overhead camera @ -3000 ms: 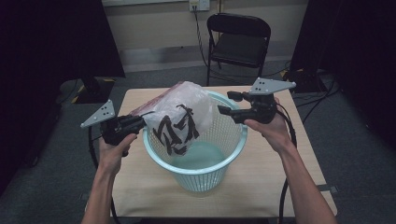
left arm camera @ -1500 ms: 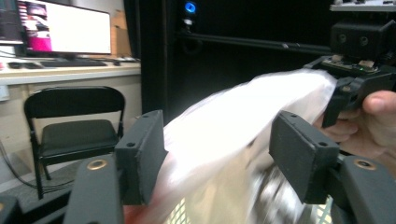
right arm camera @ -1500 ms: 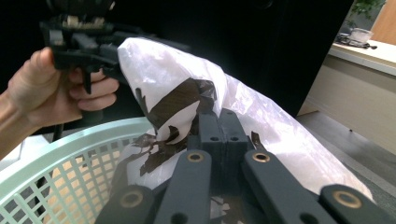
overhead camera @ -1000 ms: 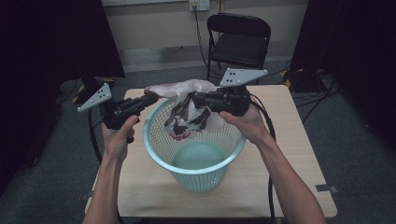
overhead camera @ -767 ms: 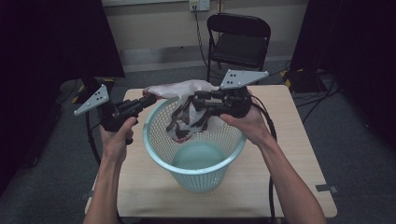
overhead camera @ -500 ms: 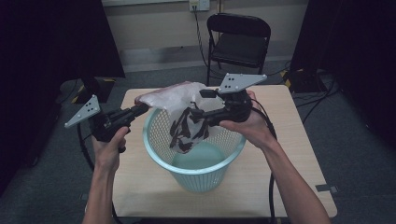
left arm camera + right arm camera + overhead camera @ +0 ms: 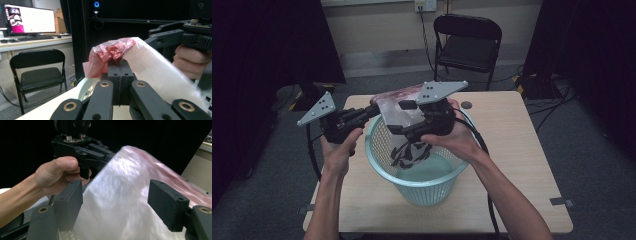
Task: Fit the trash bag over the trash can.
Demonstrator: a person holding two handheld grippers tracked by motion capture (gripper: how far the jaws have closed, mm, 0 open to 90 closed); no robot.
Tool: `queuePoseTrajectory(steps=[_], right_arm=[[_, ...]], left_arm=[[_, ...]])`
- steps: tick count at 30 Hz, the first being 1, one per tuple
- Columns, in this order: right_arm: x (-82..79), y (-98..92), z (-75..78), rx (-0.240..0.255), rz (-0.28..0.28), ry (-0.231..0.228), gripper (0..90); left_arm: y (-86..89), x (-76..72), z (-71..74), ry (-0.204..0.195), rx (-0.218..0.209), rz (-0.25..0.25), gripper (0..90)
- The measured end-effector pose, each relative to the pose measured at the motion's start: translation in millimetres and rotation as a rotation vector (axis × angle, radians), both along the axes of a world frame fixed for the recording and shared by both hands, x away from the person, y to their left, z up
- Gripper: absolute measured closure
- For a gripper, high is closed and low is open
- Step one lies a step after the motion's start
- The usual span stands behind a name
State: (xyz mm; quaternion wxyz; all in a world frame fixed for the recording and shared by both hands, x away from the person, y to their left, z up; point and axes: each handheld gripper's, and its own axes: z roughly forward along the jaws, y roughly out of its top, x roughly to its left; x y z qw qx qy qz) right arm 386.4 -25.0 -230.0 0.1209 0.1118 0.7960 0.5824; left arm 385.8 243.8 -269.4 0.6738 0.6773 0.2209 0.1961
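Plastic bag (image 7: pixel 404 125) hung over basket (image 7: pixel 384 160) rim at 11 o'clock, on table (image 7: pixel 522 150). Left gripper (image 7: pixel 119 65) clamped shut on bag's red edge. Right gripper (image 7: pixel 115 202) jaws just opened wide, straddling bag without pressing. Folding chair (image 7: pixel 467 42) at 12 o'clock beyond table. Right hand (image 7: pixel 452 135) hid basket's far rim; bag's dark contents unclear.

High view looks down; both close tongs-mounted views share the plastic bag (image 7: pixel 404 112).
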Motion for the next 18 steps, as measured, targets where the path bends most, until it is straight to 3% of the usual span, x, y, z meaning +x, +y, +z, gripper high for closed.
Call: queuePoseTrajectory(steps=[2,3,7,8,9,12,13,18], right_arm=[[0.1,2.9,0.3,-0.007,-0.003,-0.005,28.4],[-0.2,5.4,0.7,-0.022,-0.019,-0.013,35.2],[2.1,1.0,0.4,-0.052,-0.104,-0.057,80.3],[3.8,-2.8,-0.1,-0.04,-0.113,-0.056,88.2],[5.4,-5.3,-0.4,-0.03,-0.12,-0.058,90.0],[10.1,-13.1,-0.2,0.0,-0.135,-0.047,90.0],[9.0,-15.1,1.3,0.033,-0.124,-0.036,74.3],[-1.9,-4.2,4.4,0.031,-0.121,-0.029,30.3]], left_arm=[[-9.6,0.1,5.8,-0.012,0.04,-0.004,90.0],[-12.1,0.1,7.4,-0.015,0.044,-0.013,90.0],[-12.5,-1.7,10.6,-0.021,0.035,-0.035,90.0],[-13.1,-2.9,10.5,-0.023,0.035,-0.039,90.0],[-13.4,-3.9,10.3,-0.024,0.038,-0.042,90.0],[-14.0,-2.8,8.8,-0.02,0.037,-0.027,90.0],[-14.5,-0.9,8.0,-0.014,0.03,-0.029,90.0],[-21.4,9.5,4.1,0.007,0.043,-0.028,90.0]])
